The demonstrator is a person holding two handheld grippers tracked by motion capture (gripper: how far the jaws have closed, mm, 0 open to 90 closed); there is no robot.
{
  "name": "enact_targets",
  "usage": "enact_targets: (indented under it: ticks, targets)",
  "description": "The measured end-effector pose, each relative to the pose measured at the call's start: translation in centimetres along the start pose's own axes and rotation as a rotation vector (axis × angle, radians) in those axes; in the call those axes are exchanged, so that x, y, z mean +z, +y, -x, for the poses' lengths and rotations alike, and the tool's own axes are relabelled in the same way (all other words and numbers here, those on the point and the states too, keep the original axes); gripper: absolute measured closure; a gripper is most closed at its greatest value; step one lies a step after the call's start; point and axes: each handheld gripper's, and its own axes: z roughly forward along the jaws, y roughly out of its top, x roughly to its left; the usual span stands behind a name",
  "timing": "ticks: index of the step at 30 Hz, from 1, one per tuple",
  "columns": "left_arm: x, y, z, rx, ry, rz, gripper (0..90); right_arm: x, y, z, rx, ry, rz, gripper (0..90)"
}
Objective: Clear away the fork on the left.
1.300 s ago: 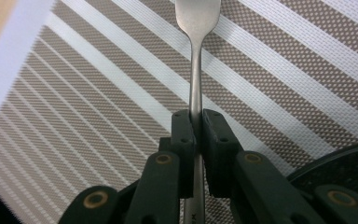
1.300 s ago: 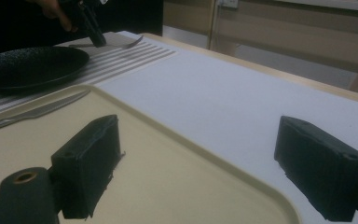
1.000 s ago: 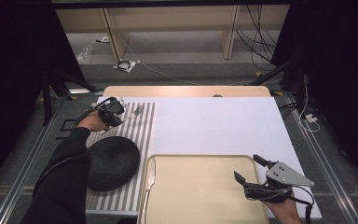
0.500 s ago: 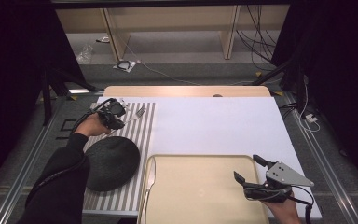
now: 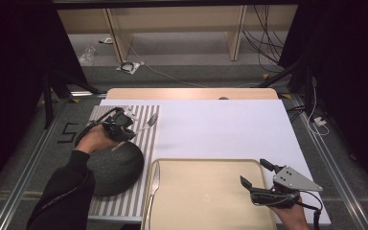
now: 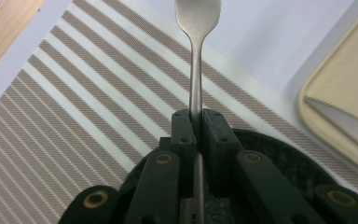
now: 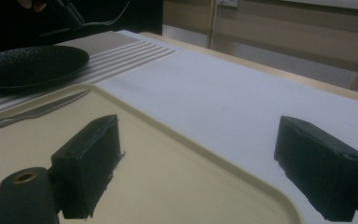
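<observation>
While the left gripper point(image 5: 124, 125) hangs above the striped placemat point(image 5: 124, 201), its jaws are clenched on the handle of a fork point(image 6: 196, 70), whose tines point toward the white tabletop point(image 5: 220, 129). In the left gripper view the fork's stem runs straight up from between the two black pads, with the head cut off by the frame's top edge. Beneath that gripper sits a black plate point(image 5: 112, 167), lying on the placemat just beside the beige tray point(image 5: 211, 191). Nothing can be seen lying in the plate. The tray holds a knife point(image 5: 154, 179), laid along its left rim with the blade pointing away from the person. At the tray's right corner the right gripper point(image 5: 256, 175) rests low, its jaws released and wide apart with nothing between them; the right gripper view shows bare tray and white table in the gap. No readable brand, label or writing appears on the fork, the knife, the plate or the tray.
</observation>
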Motion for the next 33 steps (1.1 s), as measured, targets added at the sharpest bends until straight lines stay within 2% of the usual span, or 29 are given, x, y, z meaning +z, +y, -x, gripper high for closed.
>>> enact_targets:
  ticks: [6, 9, 11, 13, 15, 19, 22, 33]
  targets:
    - [-0.4, -0.4, 2.1, 0.010, -0.020, 0.027, 83.1, 0.0, 0.0, 0.0, 0.000, 0.000, 0.000, 15.4]
    - [-0.8, -0.7, 2.9, -0.011, -0.037, 0.073, 83.1, -0.1, 0.0, 0.0, -0.001, 0.001, -0.002, 15.3]
    - [-0.8, -0.8, 3.4, 0.001, -0.055, 0.064, 83.1, 0.0, 0.0, -0.1, 0.001, 0.003, 0.001, 15.4]
    - [-0.9, -0.9, 3.8, -0.015, -0.066, 0.070, 83.1, 0.0, 0.0, -0.1, -0.004, 0.003, 0.000, 15.3]
    - [-1.0, -0.9, 4.2, -0.021, -0.099, 0.080, 83.1, -0.1, 0.1, -0.1, -0.007, 0.002, -0.001, 15.4]
    - [-1.0, -1.1, 5.0, -0.033, -0.098, 0.064, 83.1, -0.2, 0.1, -0.1, -0.007, 0.001, -0.008, 15.4]
    - [-0.9, -1.2, 5.6, -0.032, -0.106, 0.053, 83.1, -0.2, 0.1, -0.2, -0.011, 0.005, 0.006, 15.4]
    - [-1.4, -0.8, 8.1, 0.004, -0.128, 0.048, 83.1, -0.2, 0.1, -0.2, -0.009, 0.006, 0.006, 15.3]
